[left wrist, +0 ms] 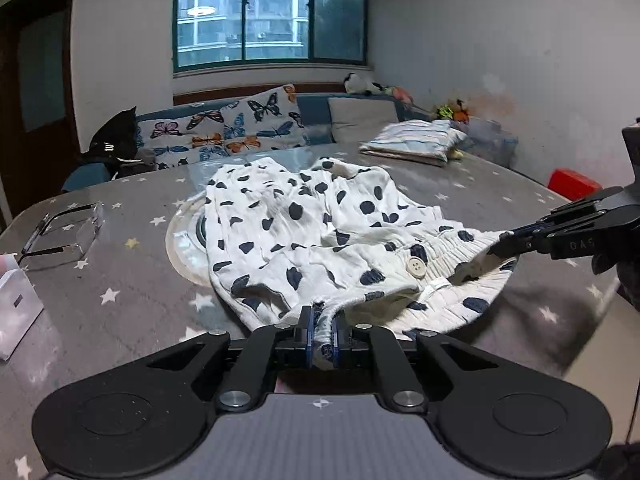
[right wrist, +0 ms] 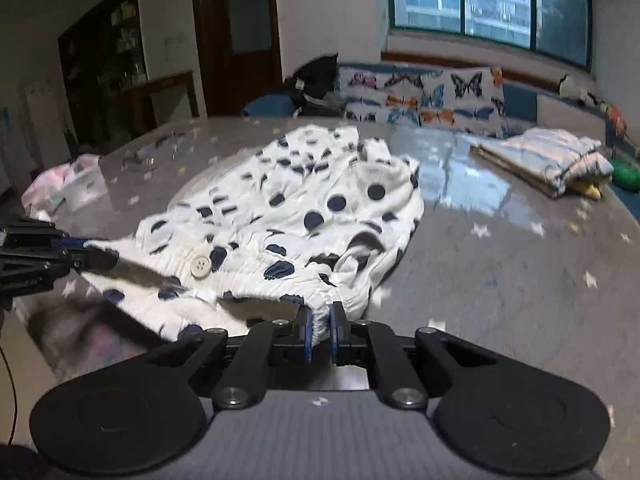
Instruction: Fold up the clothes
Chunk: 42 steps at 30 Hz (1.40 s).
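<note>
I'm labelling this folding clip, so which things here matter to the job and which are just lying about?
In use:
spotted garment
left gripper, shut on its waistband
right gripper, shut on its waistband

Lying about:
folded clothes
glasses
white box
butterfly cushions
red box

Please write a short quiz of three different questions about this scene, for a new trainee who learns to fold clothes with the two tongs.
1. True or false: both the left tongs and the right tongs are shut on the spotted garment.
2. Multiple choice: the cream button sits A) between the two grip points, B) on the far edge of the garment, C) off the garment.
3. Short answer: what lies at the far right of the table?

Key: 1 true. 2 A. 3 A folded striped cloth.
</note>
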Tool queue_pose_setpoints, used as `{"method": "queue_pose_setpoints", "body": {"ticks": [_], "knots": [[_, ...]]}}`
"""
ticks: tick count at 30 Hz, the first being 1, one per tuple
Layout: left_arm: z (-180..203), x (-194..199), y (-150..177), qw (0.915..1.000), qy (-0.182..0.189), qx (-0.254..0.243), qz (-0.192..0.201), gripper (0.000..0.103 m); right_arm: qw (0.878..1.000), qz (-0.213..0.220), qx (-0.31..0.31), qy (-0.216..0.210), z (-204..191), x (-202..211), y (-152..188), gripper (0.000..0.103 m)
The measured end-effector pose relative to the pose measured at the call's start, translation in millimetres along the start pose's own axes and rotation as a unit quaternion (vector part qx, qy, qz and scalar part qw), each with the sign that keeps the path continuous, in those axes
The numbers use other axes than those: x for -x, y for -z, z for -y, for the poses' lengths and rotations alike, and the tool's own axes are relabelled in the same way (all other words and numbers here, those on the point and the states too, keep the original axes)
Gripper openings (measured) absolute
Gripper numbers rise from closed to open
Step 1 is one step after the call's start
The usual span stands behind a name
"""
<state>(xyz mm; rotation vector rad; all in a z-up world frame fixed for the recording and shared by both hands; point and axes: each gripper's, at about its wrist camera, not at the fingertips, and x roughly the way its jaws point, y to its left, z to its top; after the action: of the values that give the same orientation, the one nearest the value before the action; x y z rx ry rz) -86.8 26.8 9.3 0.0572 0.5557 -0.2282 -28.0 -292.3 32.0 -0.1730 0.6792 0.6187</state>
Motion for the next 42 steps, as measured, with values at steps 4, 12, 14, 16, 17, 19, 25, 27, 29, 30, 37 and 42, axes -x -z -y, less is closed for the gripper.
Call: {"method": "queue_pose_setpoints", "body": {"ticks": [4,12,14,16,17,19,25,27,29,30,37,42], "knots": [[9,22,7,0.9994,0.012,-0.030,0.008,0.009,0.998,-0.012,0.059,0.002,-17,15,12,0.008],[29,7,26,0.9938,-0.023,-0.105,-0.029,0.040,0.985,0.001,0.168,0.045,-49,10,24,0.046],[33,6,25,0.9913,-0.041,-0.123,-0.019,0.046,0.979,0.004,0.195,0.056,-57,9,27,0.046],[36,4,24,0.9892,-0.043,-0.140,-0.010,0.046,0.974,0.008,0.217,0.057,-64,7,28,0.046],[39,2,24,0.9876,-0.042,-0.151,-0.005,0.046,0.972,0.011,0.229,0.053,-68,5,29,0.046],[47,-2,26,0.9834,-0.038,-0.177,0.003,0.045,0.967,0.015,0.251,0.047,-77,0,29,0.042],[68,-18,29,0.9719,-0.008,-0.235,0.015,0.022,0.963,0.015,0.266,0.035,-88,-10,27,0.023],[69,-22,27,0.9711,-0.007,-0.238,0.015,0.010,0.969,0.021,0.245,0.029,-83,-7,22,0.015],[68,-20,23,0.9728,-0.007,-0.230,0.023,0.006,0.975,0.028,0.220,0.021,-75,-1,17,0.013],[66,-17,20,0.9743,-0.006,-0.224,0.028,0.005,0.978,0.032,0.207,0.016,-72,2,15,0.011],[54,14,9,0.9820,0.031,-0.180,0.050,0.003,0.985,0.039,0.166,-0.022,-55,31,10,0.009],[55,14,23,0.9805,0.053,-0.189,0.016,0.003,0.976,0.003,0.213,-0.044,-64,28,27,0.009]]}}
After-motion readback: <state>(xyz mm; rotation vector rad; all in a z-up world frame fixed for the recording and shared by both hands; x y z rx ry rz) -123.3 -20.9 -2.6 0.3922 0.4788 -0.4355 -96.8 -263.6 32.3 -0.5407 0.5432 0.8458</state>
